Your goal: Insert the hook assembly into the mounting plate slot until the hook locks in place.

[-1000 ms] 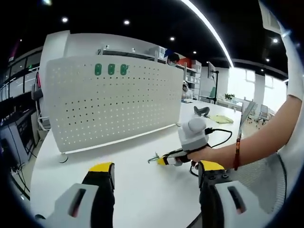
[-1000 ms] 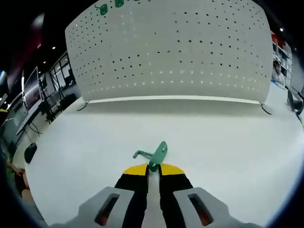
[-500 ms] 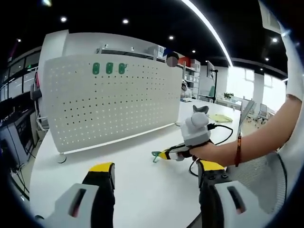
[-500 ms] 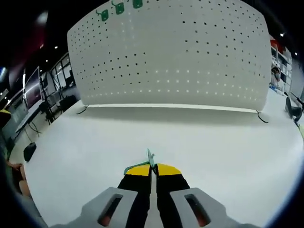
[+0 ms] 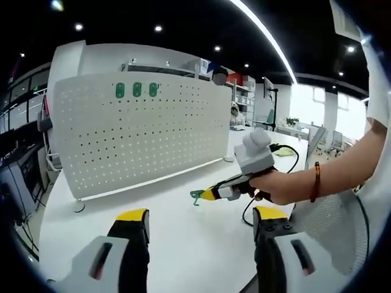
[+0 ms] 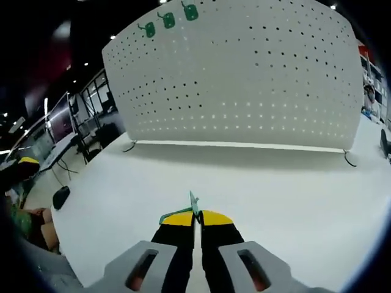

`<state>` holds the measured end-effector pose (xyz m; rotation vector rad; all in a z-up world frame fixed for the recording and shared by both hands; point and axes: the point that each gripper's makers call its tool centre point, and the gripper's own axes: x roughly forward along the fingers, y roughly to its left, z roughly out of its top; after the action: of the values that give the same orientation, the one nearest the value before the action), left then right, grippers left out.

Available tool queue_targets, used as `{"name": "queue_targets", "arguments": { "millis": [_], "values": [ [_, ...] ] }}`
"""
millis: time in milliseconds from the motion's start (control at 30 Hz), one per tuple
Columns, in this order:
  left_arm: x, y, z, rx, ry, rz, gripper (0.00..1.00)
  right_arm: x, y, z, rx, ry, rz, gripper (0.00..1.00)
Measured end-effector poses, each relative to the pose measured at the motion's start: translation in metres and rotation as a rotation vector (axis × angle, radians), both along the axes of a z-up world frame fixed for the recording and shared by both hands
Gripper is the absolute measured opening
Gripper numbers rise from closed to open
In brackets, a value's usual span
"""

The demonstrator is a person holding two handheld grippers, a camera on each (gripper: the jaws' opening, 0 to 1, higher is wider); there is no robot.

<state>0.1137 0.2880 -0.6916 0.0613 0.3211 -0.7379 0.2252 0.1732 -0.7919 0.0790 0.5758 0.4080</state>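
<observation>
— Two jaws of the left gripper (image 5: pixel 195 223) stand apart, idle; the right gripper (image 5: pixel 208 195) carries the green hook (image 5: pixel 197 195) above the table (image 5: pixel 183 244).

— Right gripper view: jaws pinch the hook; next, reach the pegboard (image 6: pixel 256 79).

The left gripper (image 5: pixel 198 223) points forward with its two yellow-tipped jaws set wide apart, nothing between them. The right gripper (image 6: pixel 196 213) has its jaws pressed together on a thin green hook (image 6: pixel 192 202). In the left gripper view the person's right hand (image 5: pixel 275 186) grips the right gripper's handle, forearm bare and reaching in from the right, a bracelet (image 5: pixel 315 181) at the wrist.
</observation>
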Motion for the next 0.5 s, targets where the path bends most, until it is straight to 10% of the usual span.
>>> {"name": "queue_targets", "arguments": {
  "millis": [500],
  "values": [
    [-0.01,-0.011,0.001,0.033,-0.025,-0.044,0.62,-0.037,0.025,0.024,0.11,0.046,0.111,0.02]
  ]
}}
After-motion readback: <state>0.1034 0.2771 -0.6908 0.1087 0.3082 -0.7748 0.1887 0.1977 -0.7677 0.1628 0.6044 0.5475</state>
